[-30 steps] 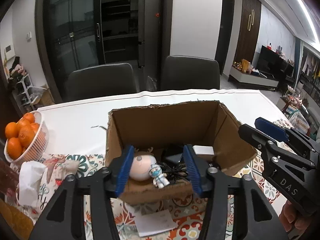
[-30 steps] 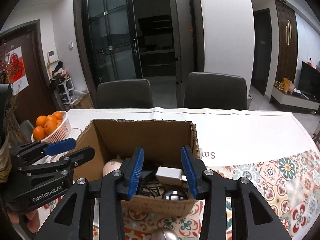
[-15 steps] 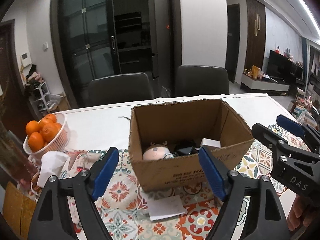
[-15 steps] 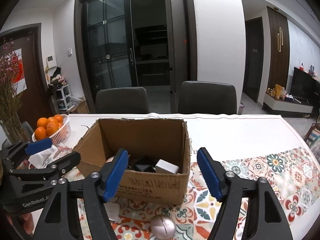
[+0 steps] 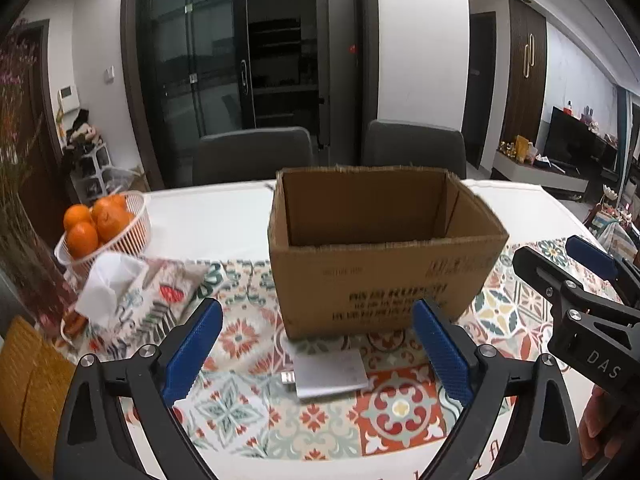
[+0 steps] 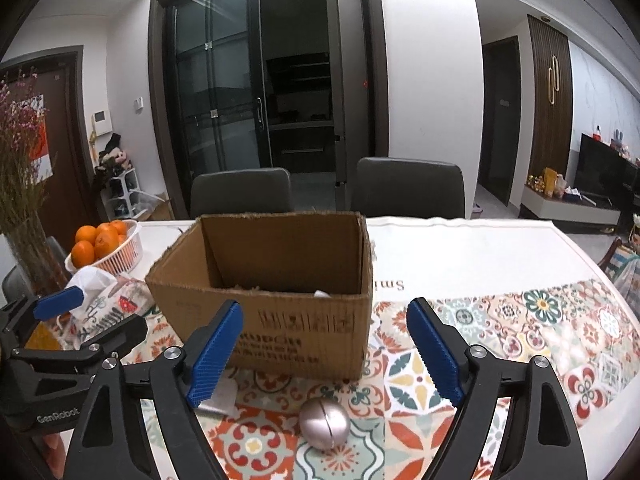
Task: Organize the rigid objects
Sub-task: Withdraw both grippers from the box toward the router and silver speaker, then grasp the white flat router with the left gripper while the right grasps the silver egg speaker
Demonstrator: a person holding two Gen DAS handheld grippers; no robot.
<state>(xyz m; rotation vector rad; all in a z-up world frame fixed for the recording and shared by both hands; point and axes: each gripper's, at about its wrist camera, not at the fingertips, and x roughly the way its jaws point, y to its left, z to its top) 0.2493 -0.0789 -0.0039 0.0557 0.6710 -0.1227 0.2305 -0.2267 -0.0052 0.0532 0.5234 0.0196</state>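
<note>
An open cardboard box (image 5: 380,264) stands on the patterned tablecloth; it also shows in the right wrist view (image 6: 272,304). Its contents are mostly hidden from here. A flat silver device (image 5: 330,374) lies on the cloth in front of the box, between the jaws of my left gripper (image 5: 316,350), which is open and empty. A silver egg-shaped object (image 6: 325,428) lies in front of the box, between the jaws of my right gripper (image 6: 324,348), also open and empty. Each gripper appears in the other's view, the right (image 5: 576,280) and the left (image 6: 80,320).
A white basket of oranges (image 5: 100,224) and a tissue pack (image 5: 108,284) sit left of the box. A vase with flowers (image 6: 24,216) stands at the far left. Two grey chairs (image 6: 408,188) stand behind the table.
Both grippers have drawn back out of the box and lowered toward the near table edge, jaws opened wider. The box's contents have dropped from sight; the silver device and egg now lie in front.
</note>
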